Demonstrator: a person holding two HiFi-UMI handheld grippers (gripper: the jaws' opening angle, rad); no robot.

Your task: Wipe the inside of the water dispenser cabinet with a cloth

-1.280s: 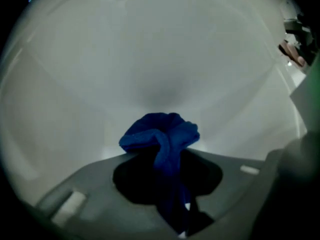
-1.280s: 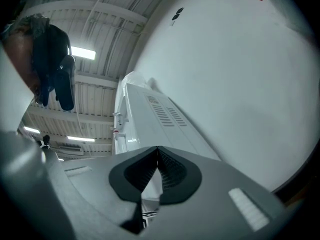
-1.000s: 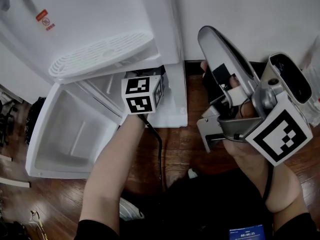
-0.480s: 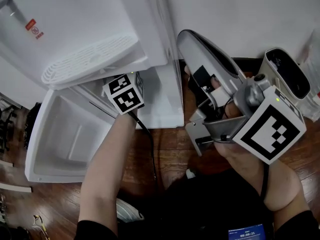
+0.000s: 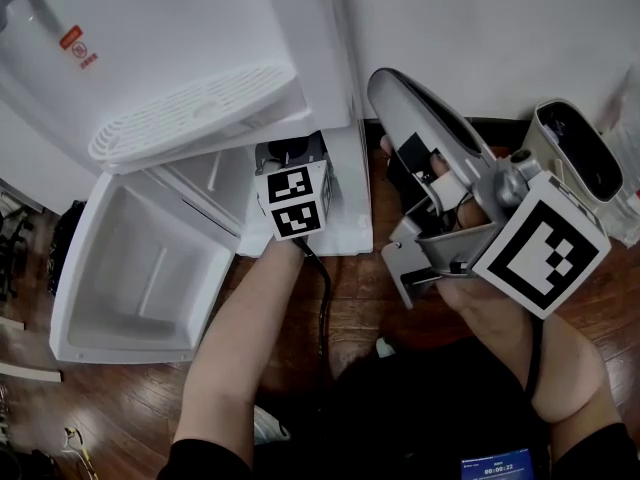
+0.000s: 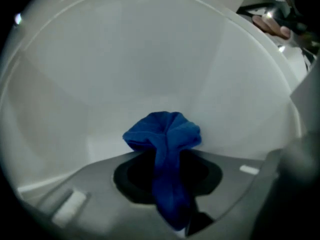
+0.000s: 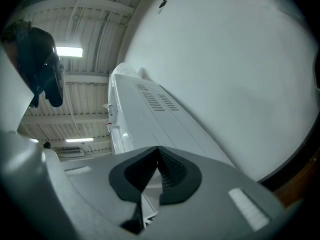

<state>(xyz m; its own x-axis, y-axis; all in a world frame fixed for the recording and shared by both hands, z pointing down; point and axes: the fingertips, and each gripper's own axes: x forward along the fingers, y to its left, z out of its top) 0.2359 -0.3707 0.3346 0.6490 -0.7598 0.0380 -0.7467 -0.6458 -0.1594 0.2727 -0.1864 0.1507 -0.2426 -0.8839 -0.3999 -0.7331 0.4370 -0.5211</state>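
Cloth [image 6: 162,134], blue and bunched, sits clamped between the jaws of the left gripper [image 6: 166,159], its crumpled end poking out past the tips and lying against the pale inner wall of the cabinet [image 6: 150,59].

From the head view, the person's bare left forearm [image 5: 245,348] reaches forward over the dark wood floor [image 5: 290,298], with a black cable [image 5: 322,303] running back alongside it. That gripper's marker cube [image 5: 293,201] shows at the mouth of the cabinet, under the dispenser's body; the jaws and the cloth are hidden inside from this angle.

The right hand [image 5: 490,303] holds the right gripper [image 7: 157,159] up and off to the side, apart from the cabinet. Its jaws are pressed together with nothing between them and point up along the white side of the water dispenser [image 7: 150,114].

The cabinet door [image 5: 130,268] stands swung wide to the left, its white moulded inner face turned up. Above the opening juts the slotted drip tray [image 5: 190,113], and above that the dispenser's white front carries a small red label [image 5: 78,40]. A white wall [image 5: 480,28] closes the scene behind.
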